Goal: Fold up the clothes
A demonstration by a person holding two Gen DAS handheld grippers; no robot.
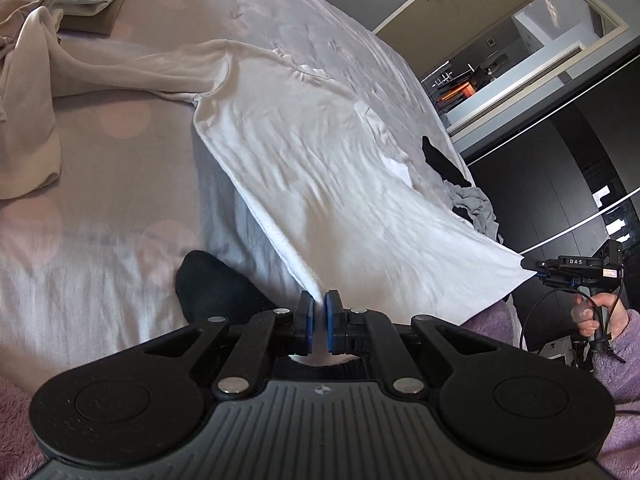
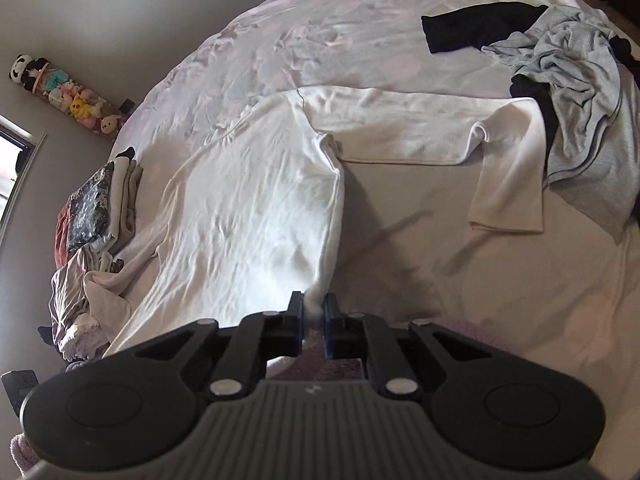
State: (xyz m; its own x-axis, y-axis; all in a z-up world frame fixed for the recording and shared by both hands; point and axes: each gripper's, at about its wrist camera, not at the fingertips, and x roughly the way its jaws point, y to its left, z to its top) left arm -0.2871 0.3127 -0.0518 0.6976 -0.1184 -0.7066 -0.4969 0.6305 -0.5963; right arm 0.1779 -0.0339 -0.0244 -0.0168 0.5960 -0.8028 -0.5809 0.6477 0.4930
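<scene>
A white long-sleeved shirt lies spread over the bed, its hem lifted toward me. My left gripper is shut on one bottom corner of the hem. My right gripper is shut on the other bottom corner, where the white shirt rises from the bed. From the left wrist view the right gripper shows at the far right, pinching the hem, held by a hand in a purple fleece sleeve. One sleeve lies out flat to the right, bent at the cuff.
The bed has a pale dotted cover. Folded clothes are stacked at its far side. A grey garment and a black one lie crumpled nearby. A black sock sits close to my left gripper. A beige garment lies left.
</scene>
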